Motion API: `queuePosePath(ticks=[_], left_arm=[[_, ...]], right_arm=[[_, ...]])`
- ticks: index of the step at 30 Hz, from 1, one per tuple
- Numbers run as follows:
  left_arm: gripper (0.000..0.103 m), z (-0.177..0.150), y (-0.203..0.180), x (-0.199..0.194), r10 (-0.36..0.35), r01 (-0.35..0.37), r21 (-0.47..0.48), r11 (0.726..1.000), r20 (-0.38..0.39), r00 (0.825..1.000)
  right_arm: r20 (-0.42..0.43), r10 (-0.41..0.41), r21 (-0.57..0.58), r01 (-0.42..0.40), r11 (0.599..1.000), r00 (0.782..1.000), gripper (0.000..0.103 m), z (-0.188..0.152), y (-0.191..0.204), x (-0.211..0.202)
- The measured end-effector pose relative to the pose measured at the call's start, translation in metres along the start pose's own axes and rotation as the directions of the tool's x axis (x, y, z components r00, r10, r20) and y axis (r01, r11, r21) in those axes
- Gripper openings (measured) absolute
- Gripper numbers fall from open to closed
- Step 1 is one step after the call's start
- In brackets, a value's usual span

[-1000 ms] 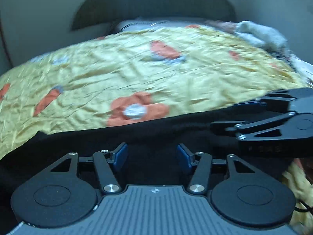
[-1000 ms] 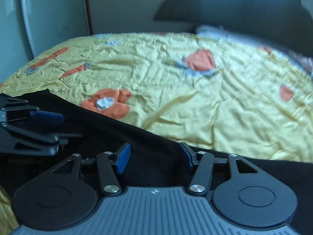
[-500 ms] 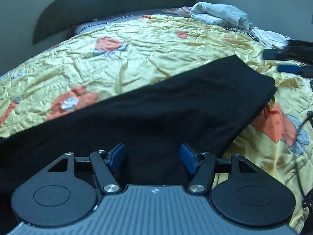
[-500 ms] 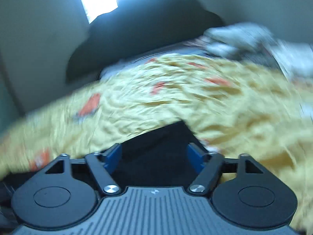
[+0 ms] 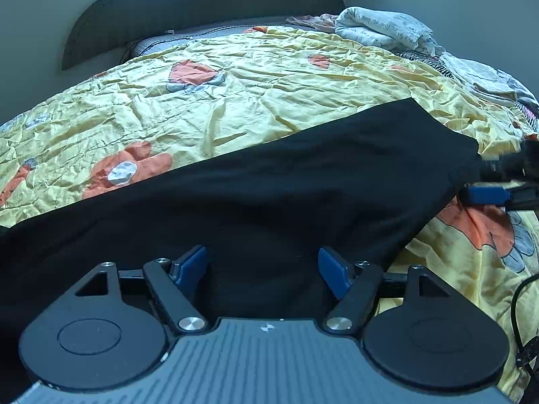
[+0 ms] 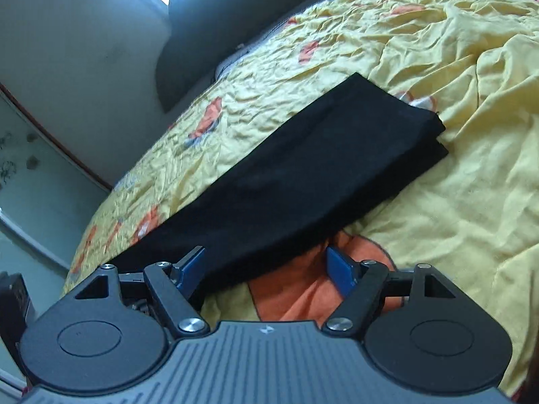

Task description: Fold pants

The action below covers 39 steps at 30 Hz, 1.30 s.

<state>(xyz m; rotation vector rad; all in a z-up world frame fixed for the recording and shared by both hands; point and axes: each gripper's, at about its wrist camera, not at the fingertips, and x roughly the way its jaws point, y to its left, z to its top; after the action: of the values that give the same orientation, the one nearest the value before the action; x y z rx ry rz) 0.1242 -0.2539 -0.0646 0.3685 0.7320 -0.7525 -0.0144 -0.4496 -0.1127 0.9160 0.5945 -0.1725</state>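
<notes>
Black pants (image 5: 303, 185) lie folded in a long band across the yellow flowered bedspread (image 5: 269, 94). My left gripper (image 5: 262, 259) hovers over the near part of the band. Its jaws are opening, with only flat cloth below them and nothing pinched. At the right edge of the left wrist view, my right gripper (image 5: 488, 181) sits by the pants' right end. In the right wrist view the pants (image 6: 320, 161) run from lower left to upper right. My right gripper (image 6: 264, 262) is open there, the pants' near edge by its left pad and an orange flower under the gap.
A dark headboard (image 5: 202, 6) stands against the far wall. Crumpled white and striped laundry (image 5: 380, 30) is piled at the bed's back right. A black cable (image 5: 518, 303) hangs at the right. A pale wardrobe door (image 6: 27, 168) stands past the bed's left side.
Both jaws have widened and let the black cloth lie flat. The right gripper left the left one's side, went to the pants' right end and rolled. The left view has swung left.
</notes>
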Motion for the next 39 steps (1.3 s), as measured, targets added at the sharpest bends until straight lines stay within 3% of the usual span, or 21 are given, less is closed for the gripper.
queuePosePath(ticks=[4, 8, 10, 12, 14, 21, 26, 28, 30, 33, 37, 39], left_arm=[[0.081, 0.0, 0.0, 0.001, 0.01, -0.01, -0.007, 1.0, 0.002, 1.0], [0.08, 0.001, 0.001, 0.0, 0.01, -0.01, -0.014, 1.0, 0.009, 1.0], [0.08, 0.002, 0.005, -0.003, 0.014, -0.012, -0.056, 0.998, 0.031, 0.999], [0.08, 0.004, 0.01, -0.009, 0.014, -0.007, -0.106, 0.994, 0.061, 0.998], [0.08, 0.008, 0.014, -0.013, 0.019, -0.008, -0.128, 0.992, 0.079, 0.997], [0.08, 0.015, 0.025, -0.013, 0.04, -0.028, -0.153, 0.988, 0.078, 0.996], [0.08, 0.012, 0.026, -0.012, 0.036, -0.024, -0.16, 0.987, 0.071, 0.997], [0.08, 0.011, 0.029, -0.013, 0.02, -0.007, -0.174, 0.985, 0.073, 0.997], [0.08, 0.012, 0.034, -0.014, -0.008, 0.024, -0.207, 0.978, 0.08, 0.997], [0.081, 0.017, 0.047, -0.013, -0.087, 0.112, -0.316, 0.942, 0.091, 0.992], [0.081, 0.025, 0.068, -0.008, -0.257, 0.287, -0.503, 0.815, 0.13, 0.958], [0.081, 0.029, 0.072, -0.007, -0.316, 0.356, -0.543, 0.761, 0.17, 0.933]], right_arm=[[0.133, -0.1, -0.018, 0.103, 0.994, 0.986, 0.076, 0.013, -0.01, 0.006], [0.21, -0.128, 0.055, 0.119, 0.991, 0.969, 0.072, 0.031, -0.026, 0.019], [0.228, -0.154, 0.096, 0.135, 0.986, 0.961, 0.054, 0.041, -0.033, 0.026], [0.232, -0.171, 0.148, 0.139, 0.979, 0.958, 0.024, 0.051, -0.044, 0.037], [0.228, -0.192, 0.166, 0.156, 0.974, 0.955, 0.01, 0.058, -0.05, 0.045], [0.301, -0.228, -0.03, 0.248, 0.968, 0.926, 0.008, 0.08, -0.02, 0.042], [0.298, -0.291, -0.205, 0.359, 0.911, 0.909, 0.008, 0.08, 0.001, 0.053], [0.259, -0.331, -0.243, 0.393, 0.887, 0.907, 0.008, 0.077, -0.002, 0.063], [0.274, -0.337, -0.299, 0.413, 0.86, 0.901, 0.008, 0.067, 0.007, 0.063], [0.311, -0.314, -0.438, 0.428, 0.791, 0.897, 0.008, 0.05, 0.042, 0.06], [0.342, -0.264, -0.634, 0.429, 0.644, 0.902, 0.008, 0.015, 0.092, 0.067], [0.332, -0.235, -0.69, 0.405, 0.6, 0.914, 0.008, -0.001, 0.109, 0.073]])
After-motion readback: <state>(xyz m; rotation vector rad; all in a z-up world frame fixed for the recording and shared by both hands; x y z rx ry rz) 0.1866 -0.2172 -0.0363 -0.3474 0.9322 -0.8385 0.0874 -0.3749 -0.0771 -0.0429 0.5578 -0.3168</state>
